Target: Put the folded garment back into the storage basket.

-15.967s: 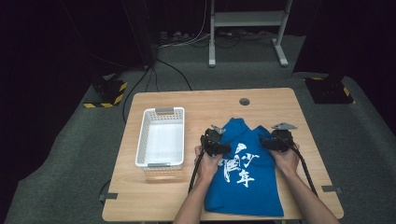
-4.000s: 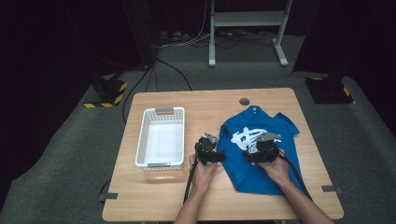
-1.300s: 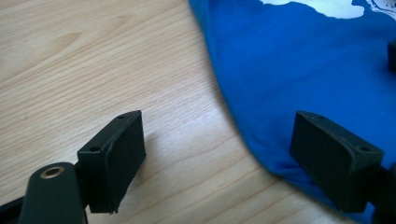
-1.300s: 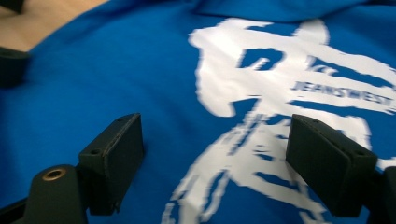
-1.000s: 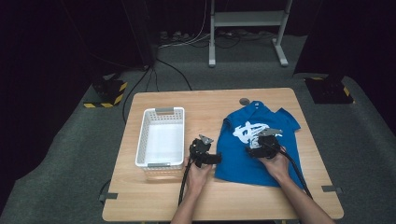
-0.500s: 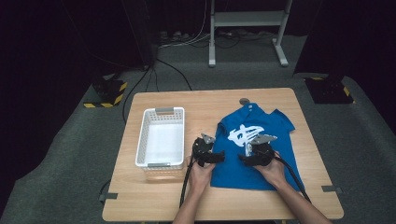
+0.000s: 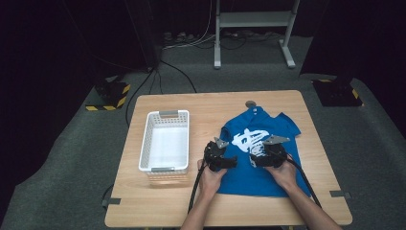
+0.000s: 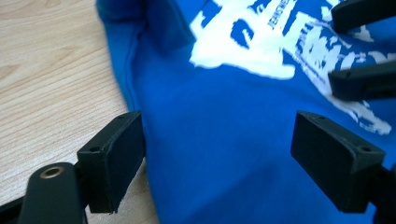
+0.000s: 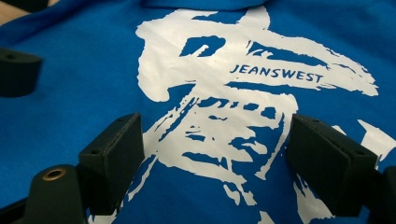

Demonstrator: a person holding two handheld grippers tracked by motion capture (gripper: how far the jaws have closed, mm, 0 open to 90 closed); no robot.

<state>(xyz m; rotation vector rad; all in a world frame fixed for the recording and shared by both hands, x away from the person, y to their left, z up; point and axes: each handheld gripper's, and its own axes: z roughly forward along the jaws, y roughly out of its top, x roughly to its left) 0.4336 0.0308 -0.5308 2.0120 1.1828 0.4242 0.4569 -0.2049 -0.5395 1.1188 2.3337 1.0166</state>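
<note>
Hovering over the blue shirt [image 7: 261, 158], L gripper [image 8: 219, 154] & R gripper [image 9: 215, 158] have jaws wide apart, holding nothing. Grabbing too deep could bunch the shirt.

Matt blue cloth shirt [image 7: 261, 158], wood-grain table [image 7: 210, 103]

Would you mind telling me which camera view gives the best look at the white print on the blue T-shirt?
The right gripper view: the white print lies between the open jaws, sharp enough to read "JEANSWEST". The left gripper view catches part of the print at an angle, lettering blurred. The high view shows it as a small white patch on the blue T-shirt.
</note>
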